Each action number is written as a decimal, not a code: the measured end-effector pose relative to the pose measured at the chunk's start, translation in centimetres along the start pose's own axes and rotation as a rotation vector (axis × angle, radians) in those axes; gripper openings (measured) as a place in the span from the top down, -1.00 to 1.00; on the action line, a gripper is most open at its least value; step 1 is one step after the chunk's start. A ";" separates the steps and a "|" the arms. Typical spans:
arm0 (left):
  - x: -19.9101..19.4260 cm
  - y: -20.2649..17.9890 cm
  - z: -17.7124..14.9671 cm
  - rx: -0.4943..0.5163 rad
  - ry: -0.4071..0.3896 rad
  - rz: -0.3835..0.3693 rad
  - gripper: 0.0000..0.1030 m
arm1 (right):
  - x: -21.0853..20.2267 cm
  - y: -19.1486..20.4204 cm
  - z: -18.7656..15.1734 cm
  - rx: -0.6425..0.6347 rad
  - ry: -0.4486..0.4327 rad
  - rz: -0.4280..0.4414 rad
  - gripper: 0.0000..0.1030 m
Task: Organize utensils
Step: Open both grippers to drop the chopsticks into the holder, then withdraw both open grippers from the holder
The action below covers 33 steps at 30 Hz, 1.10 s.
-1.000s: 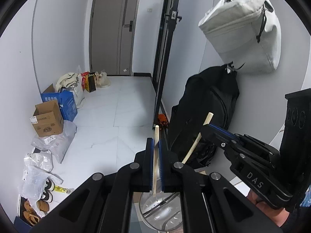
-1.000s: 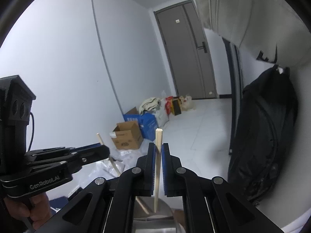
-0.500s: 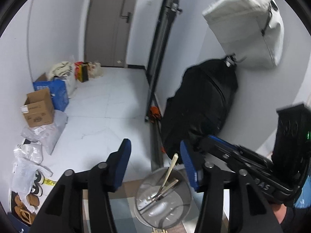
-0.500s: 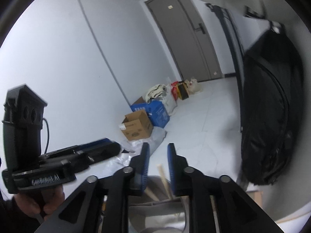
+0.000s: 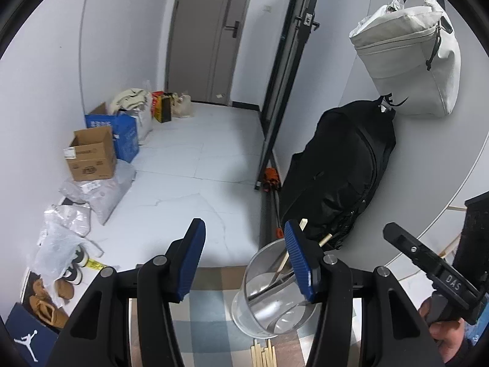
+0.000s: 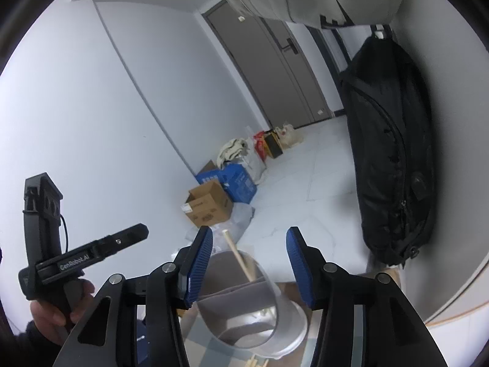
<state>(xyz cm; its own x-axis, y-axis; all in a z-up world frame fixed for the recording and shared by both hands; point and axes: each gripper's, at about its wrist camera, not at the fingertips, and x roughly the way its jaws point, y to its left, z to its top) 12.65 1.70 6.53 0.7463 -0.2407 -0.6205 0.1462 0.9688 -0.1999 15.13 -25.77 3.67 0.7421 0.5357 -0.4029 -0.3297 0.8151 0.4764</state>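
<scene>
A shiny metal cup (image 5: 244, 302) stands on a chequered cloth with wooden chopsticks (image 5: 302, 224) leaning inside it. My left gripper (image 5: 246, 260) is open just above and left of the cup, its blue pads apart and nothing between them. In the right wrist view the same cup (image 6: 290, 333) sits below my right gripper (image 6: 249, 267), whose jaws are opening. A chopstick (image 6: 240, 260) rises from the cup between the pads without touching them. Several loose chopsticks (image 5: 262, 353) lie on the cloth in front of the cup. Each gripper appears in the other's view, held by a hand (image 6: 52, 315).
A black backpack (image 5: 342, 177) leans on the right wall under a hanging white bag (image 5: 409, 61). On the floor along the left wall are a cardboard box (image 5: 90, 159), a blue box (image 5: 122, 134), plastic bags and shoes (image 5: 61, 287). A grey door (image 5: 211, 36) closes the far end.
Each gripper was shut on one chopstick above the cup. Both jaws have opened and the chopsticks have dropped into the cup. Both views have tipped lower toward it.
</scene>
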 end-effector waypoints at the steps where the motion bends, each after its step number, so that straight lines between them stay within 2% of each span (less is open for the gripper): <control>1: -0.4 -0.1 -0.1 0.002 -0.007 0.012 0.05 | -0.6 0.2 -0.2 -0.003 -0.005 0.001 -0.07; 2: -0.6 -0.1 -0.1 0.002 -0.012 0.023 0.04 | -1.0 0.4 -0.4 -0.005 -0.010 0.005 -0.15; 4: -1.6 -0.4 -0.4 0.002 -0.035 0.055 -0.23 | -1.8 0.9 -0.8 -0.013 -0.023 0.011 -0.23; 5: -1.9 -0.4 -0.7 0.002 -0.049 0.069 -0.28 | -2.2 1.1 -1.1 -0.019 -0.026 0.012 -0.24; 11: -4.2 -1.1 -2.1 0.014 -0.094 0.100 -0.30 | -4.1 2.2 -2.4 -0.027 -0.033 0.014 -0.40; 15: -5.3 -1.4 -3.2 0.020 -0.112 0.127 -0.47 | -5.3 3.1 -3.6 -0.039 -0.038 0.012 -0.53; 18: -5.9 -1.6 -4.3 0.026 -0.124 0.144 -0.48 | -6.1 3.5 -4.5 -0.048 -0.038 0.012 -0.62; 26: -5.8 -1.0 -7.3 -0.023 -0.096 0.169 -0.52 | -7.9 4.0 -7.5 -0.065 -0.024 -0.010 -0.87; 33: -4.7 -0.5 -10.7 -0.064 -0.069 0.183 -0.63 | -8.0 3.6 -10.6 -0.078 0.026 -0.044 -0.95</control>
<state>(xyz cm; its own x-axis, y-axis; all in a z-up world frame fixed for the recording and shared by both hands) 2.12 1.68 1.43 0.7998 -0.0544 -0.5978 -0.0359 0.9898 -0.1381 1.81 -24.78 0.34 0.7417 0.5035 -0.4431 -0.3421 0.8522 0.3959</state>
